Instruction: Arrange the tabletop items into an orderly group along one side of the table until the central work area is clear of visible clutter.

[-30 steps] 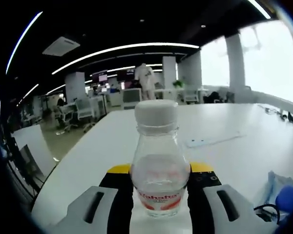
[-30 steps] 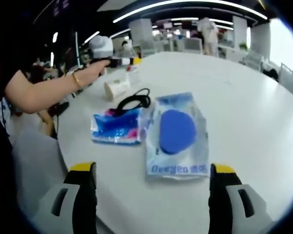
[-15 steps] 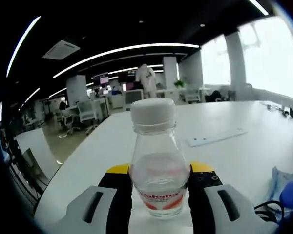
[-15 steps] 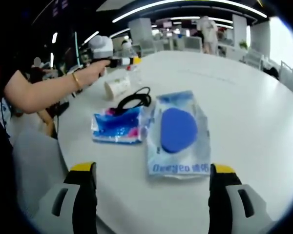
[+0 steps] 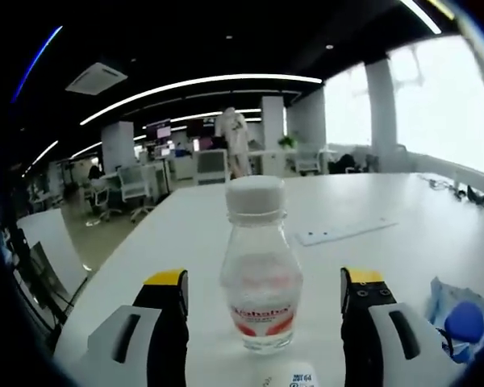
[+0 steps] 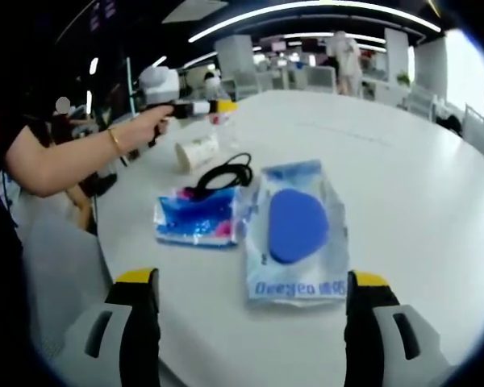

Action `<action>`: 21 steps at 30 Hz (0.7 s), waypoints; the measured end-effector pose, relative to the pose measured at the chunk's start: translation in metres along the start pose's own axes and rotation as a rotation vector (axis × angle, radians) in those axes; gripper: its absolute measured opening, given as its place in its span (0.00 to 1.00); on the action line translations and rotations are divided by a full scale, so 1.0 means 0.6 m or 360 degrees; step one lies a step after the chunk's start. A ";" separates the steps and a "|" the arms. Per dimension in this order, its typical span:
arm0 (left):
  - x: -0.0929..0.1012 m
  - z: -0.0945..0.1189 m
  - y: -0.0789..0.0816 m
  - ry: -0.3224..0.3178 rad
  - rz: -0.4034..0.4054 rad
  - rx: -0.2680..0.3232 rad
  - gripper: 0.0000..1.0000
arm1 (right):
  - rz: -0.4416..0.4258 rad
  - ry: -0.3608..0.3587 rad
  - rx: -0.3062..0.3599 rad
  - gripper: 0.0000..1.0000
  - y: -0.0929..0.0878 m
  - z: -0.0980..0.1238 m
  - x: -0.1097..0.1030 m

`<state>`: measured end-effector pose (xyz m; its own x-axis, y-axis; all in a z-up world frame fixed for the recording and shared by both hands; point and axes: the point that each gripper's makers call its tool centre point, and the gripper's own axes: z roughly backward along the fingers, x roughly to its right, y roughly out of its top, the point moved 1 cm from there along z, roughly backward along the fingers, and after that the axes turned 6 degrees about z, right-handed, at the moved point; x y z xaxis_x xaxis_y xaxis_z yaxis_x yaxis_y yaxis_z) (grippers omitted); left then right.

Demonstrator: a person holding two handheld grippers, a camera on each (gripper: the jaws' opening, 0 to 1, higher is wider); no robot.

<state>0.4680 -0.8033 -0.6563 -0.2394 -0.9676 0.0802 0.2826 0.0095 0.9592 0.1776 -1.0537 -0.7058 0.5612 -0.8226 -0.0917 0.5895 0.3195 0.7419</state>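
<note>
bottle [image 5: 260, 284] upright near table [image 5: 403, 234] edge, left gripper [image 5: 262, 318] released around it.
right gripper [image 6: 252, 322] spread, empty, facing blue pouch [image 6: 294, 232], probably next for grouping.

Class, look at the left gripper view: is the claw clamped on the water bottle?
No, the left claw is open, with gaps between both jaws and the upright water bottle.
</note>
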 end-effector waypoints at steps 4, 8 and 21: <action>-0.014 0.013 0.001 0.0006 0.0008 0.0018 0.89 | 0.0023 0.0014 0.0008 0.94 0.005 0.001 -0.005; -0.023 0.024 0.000 -0.0009 0.0037 0.0022 0.97 | 0.0043 0.0027 0.0009 0.94 0.008 0.000 -0.009; -0.022 0.092 -0.016 -0.0064 0.0058 -0.0040 1.00 | 0.0124 0.0078 0.0015 0.94 0.023 0.000 -0.028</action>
<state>0.4174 -0.7767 -0.6516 -0.2654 -0.9558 0.1262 0.3150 0.0378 0.9484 0.1766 -1.0355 -0.6938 0.6332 -0.7712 -0.0658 0.5376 0.3771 0.7541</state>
